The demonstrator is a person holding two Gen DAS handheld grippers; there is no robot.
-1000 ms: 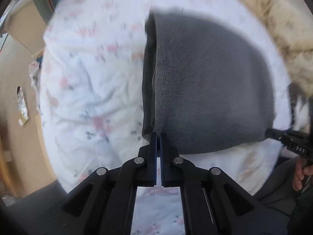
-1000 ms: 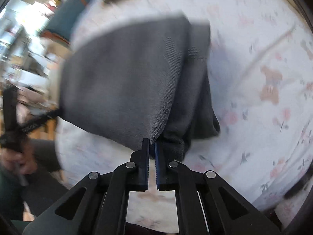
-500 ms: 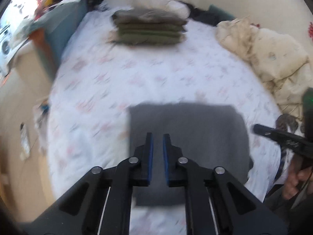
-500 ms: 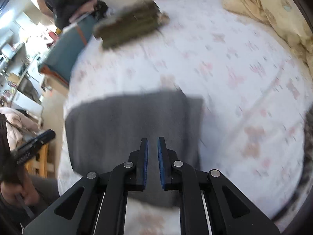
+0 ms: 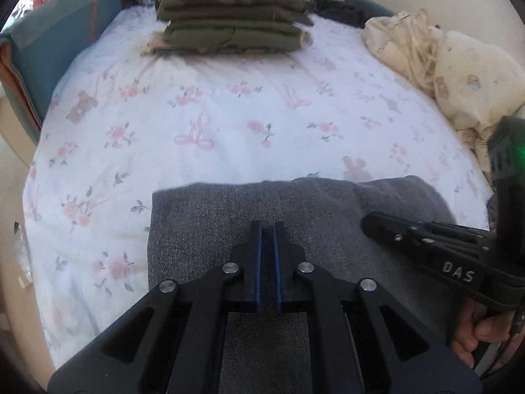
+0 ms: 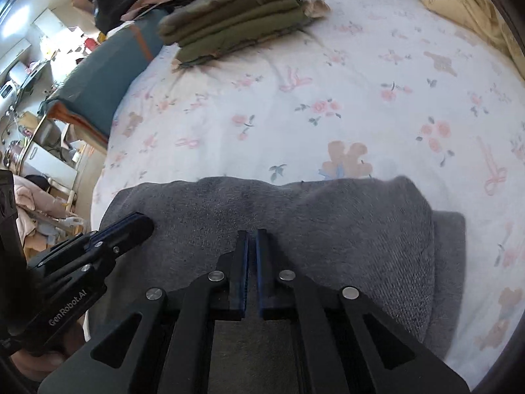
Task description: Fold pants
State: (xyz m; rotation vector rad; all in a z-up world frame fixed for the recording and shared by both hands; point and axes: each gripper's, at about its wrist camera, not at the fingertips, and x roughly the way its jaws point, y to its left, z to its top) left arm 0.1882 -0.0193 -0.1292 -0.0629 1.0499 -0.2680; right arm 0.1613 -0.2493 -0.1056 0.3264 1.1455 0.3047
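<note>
The grey pants [image 5: 295,207] lie folded into a flat rectangle on the near part of the floral bed sheet [image 5: 229,124]; they also show in the right wrist view [image 6: 328,216]. My left gripper [image 5: 266,226] hovers over the pants' near half, jaws almost closed with a narrow gap and nothing between them. My right gripper [image 6: 251,233] hovers the same way, empty, jaws nearly closed. Each gripper shows in the other's view: the right one [image 5: 369,221] on the right, the left one [image 6: 144,221] on the left.
A stack of folded olive-green clothes [image 5: 229,29] sits at the far end of the bed. A cream blanket [image 5: 443,65] is heaped at the far right. A teal cushion [image 5: 59,42] lines the left edge; beyond it is room clutter [image 6: 29,105].
One second ago both grippers were shut on the pants' edge, holding them up. They have let go; the pants now lie flat and folded, and both grippers have pulled back above them.
</note>
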